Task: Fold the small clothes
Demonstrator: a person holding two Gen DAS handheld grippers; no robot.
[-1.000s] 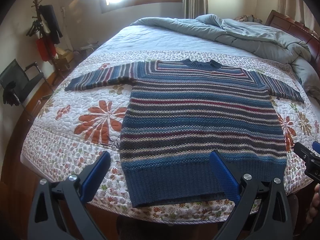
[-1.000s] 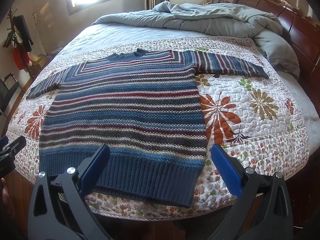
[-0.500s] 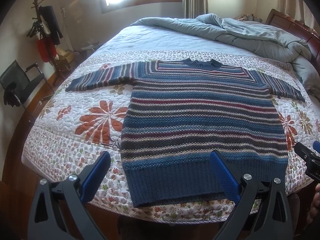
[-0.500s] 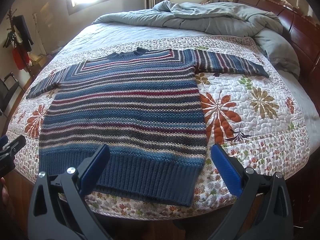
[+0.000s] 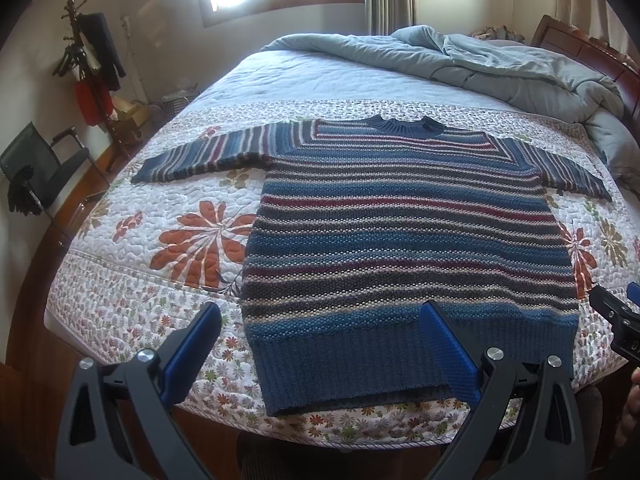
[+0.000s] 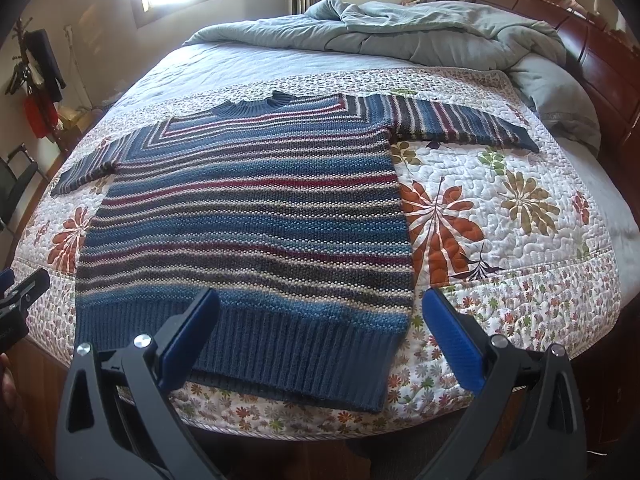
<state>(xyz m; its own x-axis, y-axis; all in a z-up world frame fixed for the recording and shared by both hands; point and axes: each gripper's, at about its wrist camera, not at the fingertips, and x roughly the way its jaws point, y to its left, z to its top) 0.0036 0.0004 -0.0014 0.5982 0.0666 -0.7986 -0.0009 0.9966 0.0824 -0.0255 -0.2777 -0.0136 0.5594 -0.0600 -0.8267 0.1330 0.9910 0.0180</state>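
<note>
A striped knit sweater in blue, grey and red lies flat on the bed, both sleeves spread out sideways, ribbed blue hem nearest me. It also shows in the right wrist view. My left gripper is open and empty, held above the hem's left part. My right gripper is open and empty above the hem's right part. The right gripper's tip shows at the right edge of the left wrist view; the left gripper's tip shows at the left edge of the right wrist view.
The sweater rests on a floral quilt covering the bed. A rumpled grey-blue duvet lies at the far end by the wooden headboard. A coat rack and a black chair stand left of the bed.
Both views have shifted very slightly; the sweater and both open grippers are otherwise unchanged.
</note>
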